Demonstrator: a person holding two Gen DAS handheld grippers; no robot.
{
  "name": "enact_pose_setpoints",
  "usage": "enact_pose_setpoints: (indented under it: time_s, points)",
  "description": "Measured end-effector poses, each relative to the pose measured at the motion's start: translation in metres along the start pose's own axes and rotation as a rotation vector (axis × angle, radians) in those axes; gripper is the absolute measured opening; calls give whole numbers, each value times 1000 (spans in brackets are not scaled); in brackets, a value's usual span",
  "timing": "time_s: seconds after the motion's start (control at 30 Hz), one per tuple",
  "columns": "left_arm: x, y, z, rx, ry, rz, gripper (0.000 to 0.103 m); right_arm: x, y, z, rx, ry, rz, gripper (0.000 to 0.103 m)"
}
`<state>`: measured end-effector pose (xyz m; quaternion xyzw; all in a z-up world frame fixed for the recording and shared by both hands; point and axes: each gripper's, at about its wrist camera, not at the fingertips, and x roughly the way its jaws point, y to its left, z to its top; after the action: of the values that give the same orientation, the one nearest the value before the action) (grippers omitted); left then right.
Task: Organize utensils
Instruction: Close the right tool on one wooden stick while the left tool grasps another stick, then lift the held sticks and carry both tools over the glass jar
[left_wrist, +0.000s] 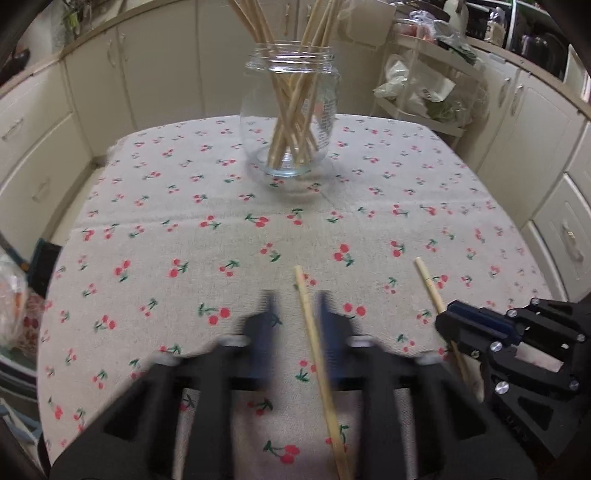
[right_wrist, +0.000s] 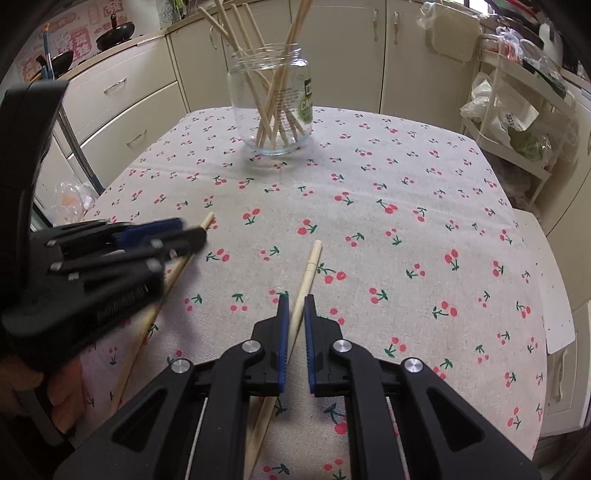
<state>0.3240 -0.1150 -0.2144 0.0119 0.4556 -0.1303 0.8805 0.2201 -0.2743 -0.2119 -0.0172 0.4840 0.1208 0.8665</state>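
A clear glass jar with several wooden chopsticks stands at the far middle of the cherry-print tablecloth; it also shows in the right wrist view. Two loose chopsticks lie near the front edge. My left gripper is open, its jaws on either side of one chopstick on the cloth. My right gripper is open around the other chopstick. The right gripper shows in the left wrist view over its chopstick. The left gripper shows in the right wrist view over its chopstick.
Cream kitchen cabinets surround the table. A white rack with plastic bags stands at the far right. A bag sits off the table's left edge. The cloth between the jar and the grippers holds nothing.
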Motion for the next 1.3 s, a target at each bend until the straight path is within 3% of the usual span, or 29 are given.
enact_pose_setpoints:
  time_s: [0.23,0.3,0.43,0.6,0.73,0.83,1.03,1.13,1.3]
  points:
    - [6,8,8,100,40,-140,5,1,-6,3,49,18,20,10]
    - [6,5,10,152,54,-126,5,2,-3,5,42,19,12,18]
    - [7,4,13,144,77,-110,6,5,2,7,21,21,-5,19]
    - [9,-10,13,200,77,-51,13,5,4,6,-7,20,-34,6]
    - [7,-14,13,217,65,-44,5,2,-3,6,65,-5,16,6]
    - [-9,-2,18,151,-13,-54,5,-5,-16,6,173,-67,91,6]
    - [-78,38,54,-80,-350,-193,5,-17,-42,8,383,-219,244,6]
    - [-100,46,75,-146,-471,-195,5,-18,-48,8,442,-278,295,6]
    - [-125,52,105,-253,-661,-172,5,-12,-51,4,491,-295,339,6]
